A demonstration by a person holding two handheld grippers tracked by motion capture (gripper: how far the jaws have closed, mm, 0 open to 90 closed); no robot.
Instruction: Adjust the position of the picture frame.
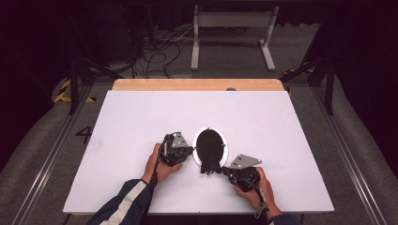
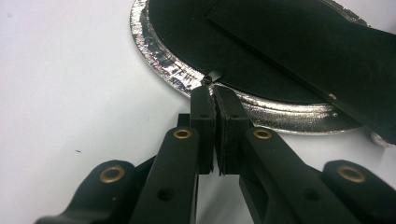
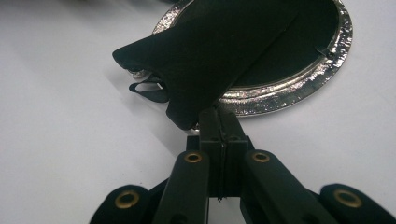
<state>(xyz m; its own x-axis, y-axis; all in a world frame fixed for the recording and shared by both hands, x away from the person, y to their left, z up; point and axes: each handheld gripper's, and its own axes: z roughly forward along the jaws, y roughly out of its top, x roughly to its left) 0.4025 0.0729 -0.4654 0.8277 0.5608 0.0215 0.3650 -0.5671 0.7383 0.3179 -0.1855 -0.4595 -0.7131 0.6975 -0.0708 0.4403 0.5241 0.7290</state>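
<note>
Left gripper [image 2: 214, 93] clamped on the rim of the silver plate [image 2: 159, 60] mid-table; right gripper [image 3: 219, 116] pinching the near edge of the black pouch [image 3: 219, 51] lying over it. Judged step: pulling pouch off; next, steady plate, draw clear

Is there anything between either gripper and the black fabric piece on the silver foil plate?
Nothing visible. The left gripper is closed right at the rim of the silver foil plate, at the edge of the black fabric piece lying in it. The right gripper is shut on the fabric's near corner.
</note>
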